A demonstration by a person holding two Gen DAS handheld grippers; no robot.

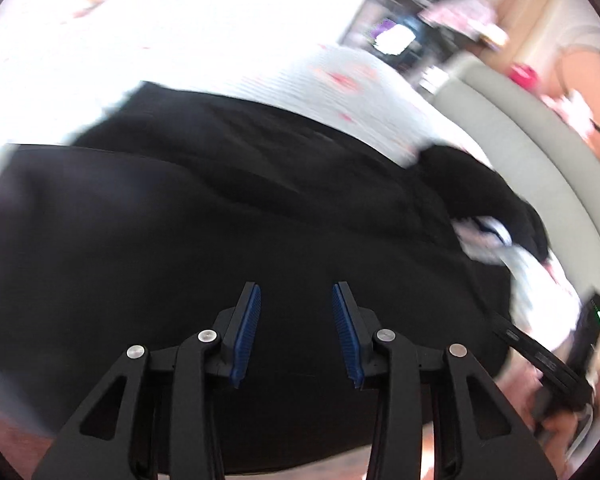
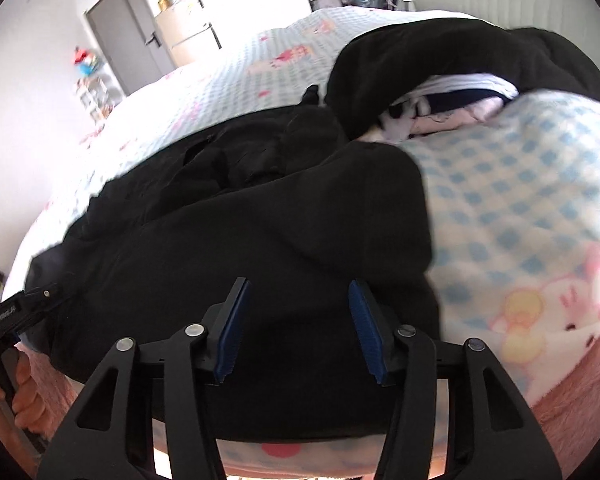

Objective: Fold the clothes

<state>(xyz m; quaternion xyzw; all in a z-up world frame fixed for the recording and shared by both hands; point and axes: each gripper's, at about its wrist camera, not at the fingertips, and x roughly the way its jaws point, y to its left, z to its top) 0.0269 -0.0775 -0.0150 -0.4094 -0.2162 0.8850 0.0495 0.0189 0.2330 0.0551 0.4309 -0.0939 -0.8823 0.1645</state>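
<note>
two grippers (image 1: 296,312) (image 2: 298,308) hovered unclenched, nothing between the pads | black garment (image 1: 228,220) lay spread on the bed just ahead of both | advice: pinch one layer near the closest hem, lift evenly

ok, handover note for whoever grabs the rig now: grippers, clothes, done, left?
Left gripper: open, nothing between the fingers, over the near part of the black garment.
Right gripper: open, empty, over the same garment's near edge.
Clothes: black garment spread, wrinkled, on the checked bedspread. A pile of dark and light clothes lies behind it, beside a blue-checked blanket.
Done: the garment looks partly laid out; no finished fold visible.
Left: grip its edge, fold, then work through the pile.
</note>
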